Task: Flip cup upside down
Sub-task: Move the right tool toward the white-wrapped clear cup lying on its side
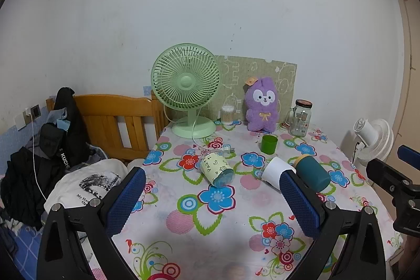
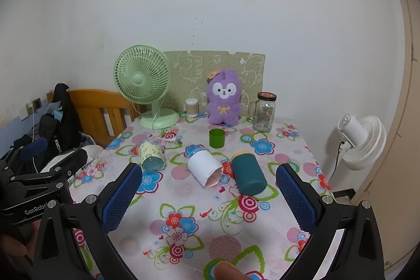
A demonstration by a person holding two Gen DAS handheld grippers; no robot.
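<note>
On the floral tablecloth (image 2: 199, 204), three cups lie on their sides and one stands. Taking the upright green cup (image 2: 217, 138) as the landmark: the white cup (image 2: 203, 166) lies just in front of it, its open mouth turned toward the cameras. The teal cup (image 2: 248, 173) lies in front of the green cup and to its right, close beside the white one. The pale patterned cup (image 2: 152, 155) lies in front and to its left. Behind the green cup stand a purple plush toy (image 2: 223, 100), a glass jar (image 2: 264, 112) and a green desk fan (image 2: 143, 82).

The left gripper (image 1: 212, 197) hovers above the cloth with its blue pads spread wide, holding nothing. The right gripper (image 2: 208, 197) hovers likewise, fingers wide apart and empty, nearer the camera than the white and teal cups.
</note>
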